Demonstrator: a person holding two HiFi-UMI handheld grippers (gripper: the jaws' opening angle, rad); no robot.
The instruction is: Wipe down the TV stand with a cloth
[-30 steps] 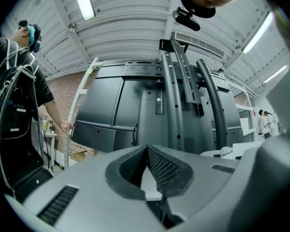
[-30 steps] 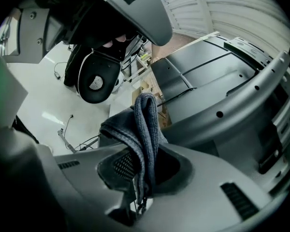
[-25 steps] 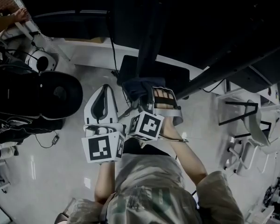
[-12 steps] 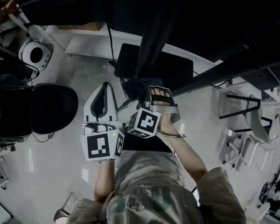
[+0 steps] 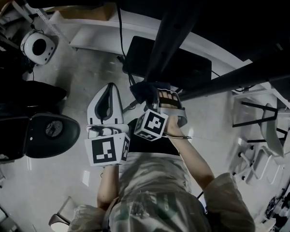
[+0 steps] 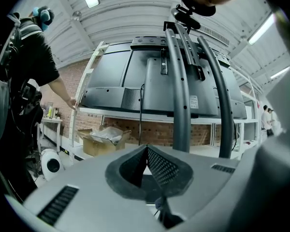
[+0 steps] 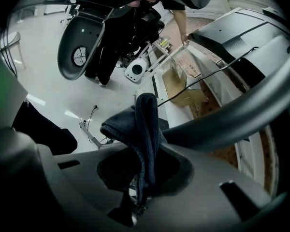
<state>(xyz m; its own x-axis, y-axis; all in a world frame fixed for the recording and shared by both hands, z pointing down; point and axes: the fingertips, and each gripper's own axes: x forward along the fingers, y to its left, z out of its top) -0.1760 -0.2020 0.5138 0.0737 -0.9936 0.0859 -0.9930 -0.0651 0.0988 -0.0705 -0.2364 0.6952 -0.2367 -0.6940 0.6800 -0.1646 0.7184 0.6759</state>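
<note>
Your right gripper (image 7: 144, 153), clamped on the cloth (image 7: 135, 124), reaches the stand's tube (image 7: 232, 115) just ahead (left gripper (image 6: 146, 153) closed, empty); likely next, rub along it.

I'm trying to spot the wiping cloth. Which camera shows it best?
The right gripper view: the dark cloth sits close up, pinched between the jaws. The head view shows the cloth small and dim; the left gripper view shows none.

Dk blue cloth (image 7: 145, 124), black TV stand (image 5: 166, 33), white L tongs (image 5: 108, 87) w/ b&w marker cube (image 5: 106, 150), grey floor (image 5: 48, 178)
</note>
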